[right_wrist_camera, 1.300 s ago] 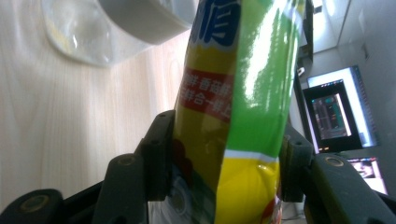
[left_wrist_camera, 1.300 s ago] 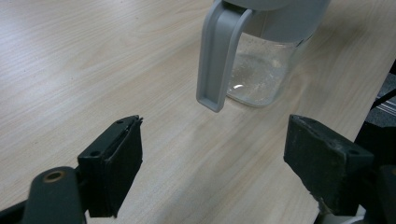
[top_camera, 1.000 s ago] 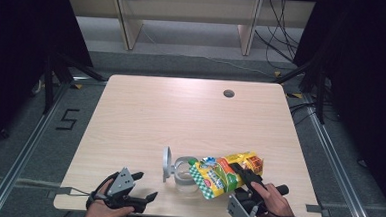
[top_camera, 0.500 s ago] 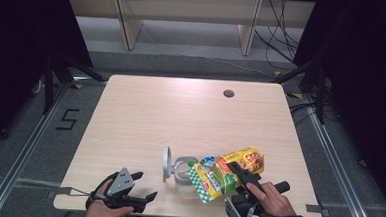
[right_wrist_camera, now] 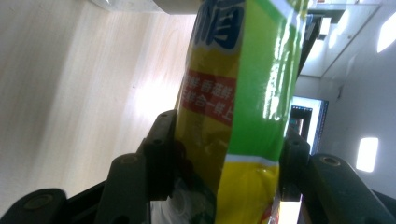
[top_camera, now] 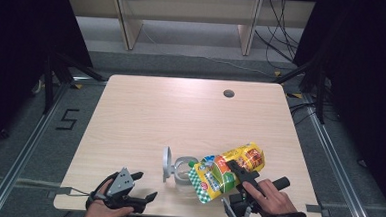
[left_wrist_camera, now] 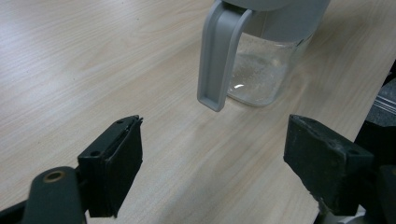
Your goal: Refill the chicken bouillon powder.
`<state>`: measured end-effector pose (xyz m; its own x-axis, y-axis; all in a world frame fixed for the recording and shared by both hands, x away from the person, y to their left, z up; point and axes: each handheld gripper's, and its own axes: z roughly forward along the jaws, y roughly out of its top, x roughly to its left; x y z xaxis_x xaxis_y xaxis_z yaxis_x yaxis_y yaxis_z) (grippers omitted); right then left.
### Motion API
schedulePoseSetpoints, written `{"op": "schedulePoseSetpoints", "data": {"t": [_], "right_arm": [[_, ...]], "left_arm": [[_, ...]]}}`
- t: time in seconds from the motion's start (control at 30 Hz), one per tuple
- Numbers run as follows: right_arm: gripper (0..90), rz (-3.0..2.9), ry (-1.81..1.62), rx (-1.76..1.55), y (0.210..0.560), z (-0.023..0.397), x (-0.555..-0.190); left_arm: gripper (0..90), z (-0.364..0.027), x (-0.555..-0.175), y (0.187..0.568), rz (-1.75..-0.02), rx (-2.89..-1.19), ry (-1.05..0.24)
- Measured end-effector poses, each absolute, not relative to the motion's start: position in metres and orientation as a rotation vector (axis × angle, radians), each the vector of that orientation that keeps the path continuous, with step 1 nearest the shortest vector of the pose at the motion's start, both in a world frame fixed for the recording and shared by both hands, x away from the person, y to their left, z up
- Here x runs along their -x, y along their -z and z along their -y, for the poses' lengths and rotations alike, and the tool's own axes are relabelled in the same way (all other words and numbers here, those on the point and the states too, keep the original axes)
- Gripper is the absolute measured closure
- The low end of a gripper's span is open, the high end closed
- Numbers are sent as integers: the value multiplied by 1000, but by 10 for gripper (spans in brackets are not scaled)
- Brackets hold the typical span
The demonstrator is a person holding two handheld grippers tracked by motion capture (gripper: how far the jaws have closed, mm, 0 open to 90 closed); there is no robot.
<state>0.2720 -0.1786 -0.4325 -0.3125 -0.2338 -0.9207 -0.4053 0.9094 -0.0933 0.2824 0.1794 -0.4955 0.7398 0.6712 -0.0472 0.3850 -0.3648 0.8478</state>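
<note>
While the left gripper (top_camera: 144, 186) is sitting near the table's front edge with jaws wide apart and nothing between them, the clear jar (top_camera: 182, 169) is standing mid-table, and the right gripper (right_wrist_camera: 224, 154) is clamping the yellow-green pouch (top_camera: 227, 171) mid-body, tipping it, probably spout-first, over that jar; the pouch looks soft and slick

Left hand's black two-jaw gripper (top_camera: 138, 184) rests low, jaws wide apart; right hand's black gripper (top_camera: 235, 172) clamps a pouch
</note>
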Motion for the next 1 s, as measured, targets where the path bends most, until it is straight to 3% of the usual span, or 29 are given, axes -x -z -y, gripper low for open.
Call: {"op": "schedulePoseSetpoints", "data": {"t": [1.0], "right_arm": [[530, -1856, -51, 629, 418, 166, -277]], "left_arm": [[189, -181, -283, 495, -796, -2015, -391]]}}
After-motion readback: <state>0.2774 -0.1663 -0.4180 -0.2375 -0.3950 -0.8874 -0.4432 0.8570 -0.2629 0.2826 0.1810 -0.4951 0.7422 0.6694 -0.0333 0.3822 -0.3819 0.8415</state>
